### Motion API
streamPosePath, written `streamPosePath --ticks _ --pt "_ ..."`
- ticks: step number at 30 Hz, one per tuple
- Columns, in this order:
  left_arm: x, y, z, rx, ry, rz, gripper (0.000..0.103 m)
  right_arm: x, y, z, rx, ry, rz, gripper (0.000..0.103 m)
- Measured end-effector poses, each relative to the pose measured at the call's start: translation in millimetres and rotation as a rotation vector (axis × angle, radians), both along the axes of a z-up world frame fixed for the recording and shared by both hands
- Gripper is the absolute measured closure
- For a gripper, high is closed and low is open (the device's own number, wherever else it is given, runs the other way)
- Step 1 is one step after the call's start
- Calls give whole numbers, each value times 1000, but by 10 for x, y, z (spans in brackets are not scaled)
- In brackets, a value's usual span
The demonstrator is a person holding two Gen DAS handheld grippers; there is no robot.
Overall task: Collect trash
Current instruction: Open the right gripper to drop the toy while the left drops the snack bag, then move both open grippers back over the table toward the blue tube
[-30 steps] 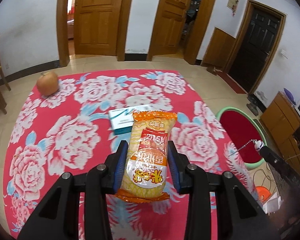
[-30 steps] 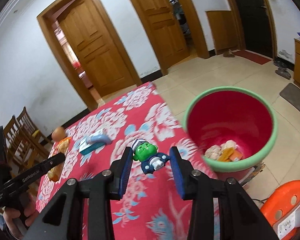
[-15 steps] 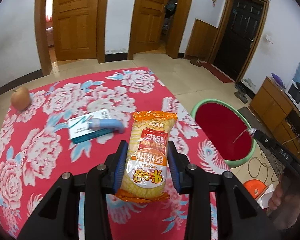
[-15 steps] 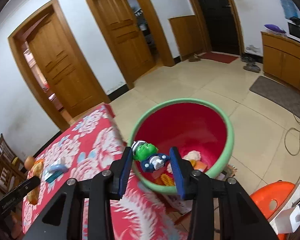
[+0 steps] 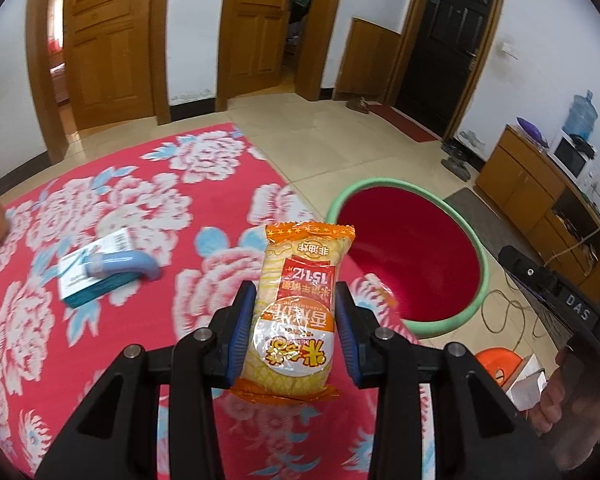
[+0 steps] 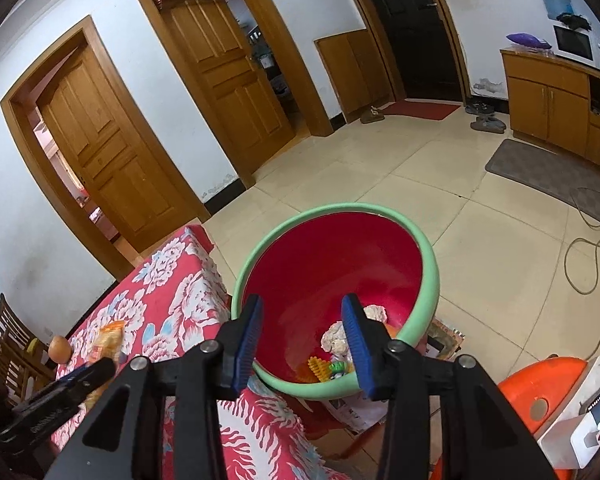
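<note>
Left tongs (image 5: 296, 330) clamped on snack packet (image 5: 298, 312) above the surface (image 5: 100, 360). Right tongs (image 6: 302, 342) apart, empty, over the bin (image 6: 430, 276).

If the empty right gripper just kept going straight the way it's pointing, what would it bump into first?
Most likely the inside of the red bin: the open right gripper aims into its mouth, towards the red inner wall above the white crumpled trash. Depth is hard to judge through this fisheye lens.

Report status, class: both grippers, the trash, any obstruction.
Left gripper shut on snack packet, above the table. Right gripper open, empty, over the bin; green toy lies inside. Nothing blocks the bin mouth.
</note>
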State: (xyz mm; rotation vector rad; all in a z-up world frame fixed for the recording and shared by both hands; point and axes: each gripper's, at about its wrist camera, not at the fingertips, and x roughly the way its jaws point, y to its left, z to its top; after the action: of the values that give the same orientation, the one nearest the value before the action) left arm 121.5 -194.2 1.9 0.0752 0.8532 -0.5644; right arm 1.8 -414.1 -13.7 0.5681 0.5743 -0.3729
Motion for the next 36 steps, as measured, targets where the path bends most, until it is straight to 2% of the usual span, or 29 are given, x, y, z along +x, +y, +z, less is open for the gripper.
streamPosePath --ticks 10,19,22,24,25,36 --pt "64 -504 -204 11 41 -79 64 -156 -94 38 39 -38 -29 45" --pt "103 -961 -327 74 27 -144 64 -215 -176 -38 64 -43 -57 42" --pt "101 -1021 -337 75 39 -155 61 -222 -220 -64 83 -44 -64 38" --pt "101 -1032 -333 70 48 -157 51 -237 -232 -78 91 -47 -66 37" --pt "95 -1032 -324 65 45 -157 50 -239 -236 -77 90 -46 -66 37" --pt "22 -790 -91 52 -7 -117 49 -254 -186 -28 72 -61 -38 28"
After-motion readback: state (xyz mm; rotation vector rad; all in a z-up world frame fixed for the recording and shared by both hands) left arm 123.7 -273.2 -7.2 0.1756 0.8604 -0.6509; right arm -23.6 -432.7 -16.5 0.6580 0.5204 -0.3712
